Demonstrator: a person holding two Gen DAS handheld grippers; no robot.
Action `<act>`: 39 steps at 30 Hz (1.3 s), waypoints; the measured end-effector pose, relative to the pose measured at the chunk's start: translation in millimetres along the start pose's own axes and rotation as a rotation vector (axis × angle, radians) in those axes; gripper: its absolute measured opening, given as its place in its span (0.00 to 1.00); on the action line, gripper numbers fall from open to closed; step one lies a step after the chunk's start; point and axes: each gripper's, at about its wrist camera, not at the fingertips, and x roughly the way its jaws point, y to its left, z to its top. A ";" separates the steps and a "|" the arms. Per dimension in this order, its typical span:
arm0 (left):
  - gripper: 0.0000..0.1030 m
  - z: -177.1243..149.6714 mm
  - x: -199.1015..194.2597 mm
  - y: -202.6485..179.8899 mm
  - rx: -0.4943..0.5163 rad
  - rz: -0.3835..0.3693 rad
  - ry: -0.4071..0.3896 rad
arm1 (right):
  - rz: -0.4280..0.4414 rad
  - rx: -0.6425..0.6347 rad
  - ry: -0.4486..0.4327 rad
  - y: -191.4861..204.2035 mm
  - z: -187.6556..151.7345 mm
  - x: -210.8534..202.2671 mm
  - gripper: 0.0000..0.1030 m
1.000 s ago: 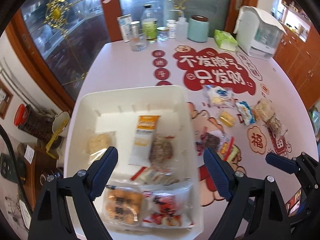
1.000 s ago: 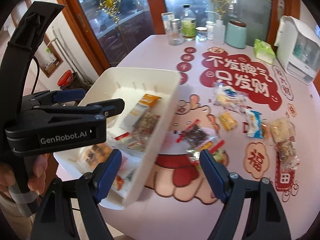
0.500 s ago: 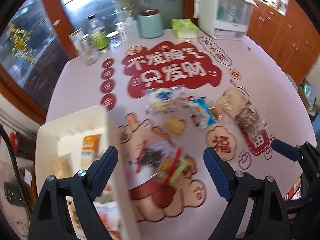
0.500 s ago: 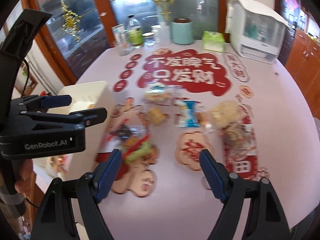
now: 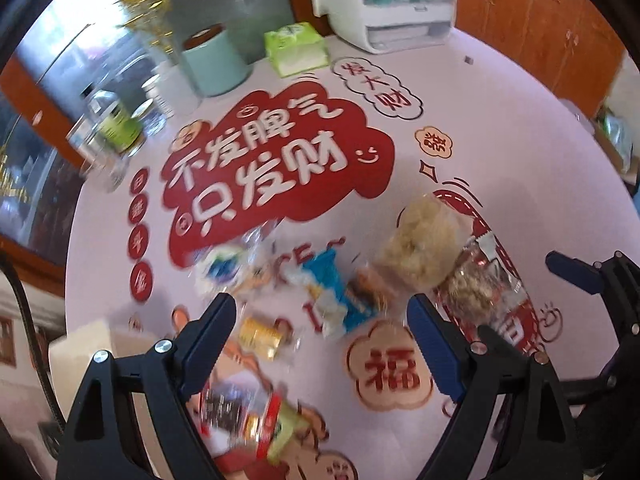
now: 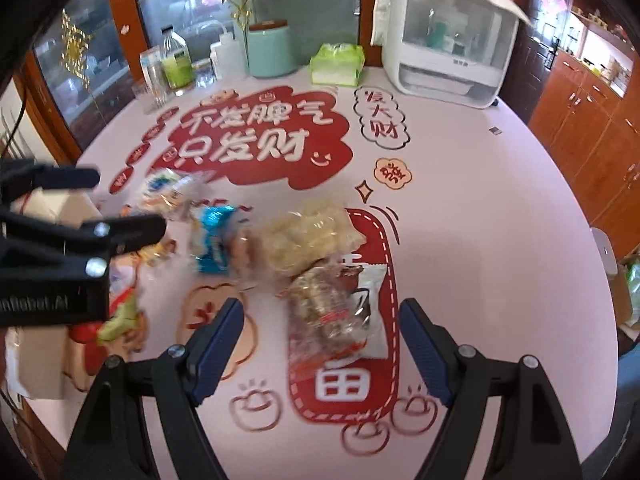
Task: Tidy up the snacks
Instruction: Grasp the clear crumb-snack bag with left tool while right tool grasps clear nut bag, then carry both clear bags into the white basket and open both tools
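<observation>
Nearest the cameras, the left gripper and the right gripper, 2 in all, hang wide open over the pink printed tablecloth, each holding nothing. Between the right gripper's blue pads lies 1 clear nut-bar packet; beyond it lie 1 pale puffed-snack bag and 1 blue wrapped snack. Farthest stand 1 teal canister, 1 green tissue pack and 1 white appliance.

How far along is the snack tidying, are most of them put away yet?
Not yet. Both the left gripper and the right gripper are open and empty. At least six packets lie loose on the table, among them the blue packet and the pale puffed-snack bag. The white bin shows only its corner.
</observation>
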 end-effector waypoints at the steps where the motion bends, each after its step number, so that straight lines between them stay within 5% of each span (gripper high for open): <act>1: 0.84 3.9 5.6 -2.6 0.018 -0.007 0.009 | 0.008 -0.008 0.003 -1.3 -0.2 6.0 0.78; 7: 0.84 25.2 42.5 -20.8 0.141 -0.055 0.069 | 0.040 -0.073 0.055 1.6 -5.9 46.2 0.75; 13: 0.84 36.8 61.3 -35.5 0.215 -0.113 0.102 | 0.072 -0.136 0.035 4.2 -19.0 55.6 0.42; 23: 0.83 44.9 93.9 -78.9 0.337 -0.159 0.148 | 0.187 -0.023 0.079 -23.4 -35.0 42.1 0.38; 28: 0.51 47.3 107.5 -85.7 0.322 -0.178 0.181 | 0.211 0.011 0.083 -30.5 -41.0 34.7 0.38; 34: 0.36 42.7 98.6 -85.3 0.287 -0.191 0.149 | 0.214 0.032 0.072 -30.6 -47.1 24.4 0.38; 39: 0.34 26.8 69.7 -73.9 0.227 -0.186 0.114 | 0.208 0.049 0.067 -28.5 -49.3 17.3 0.38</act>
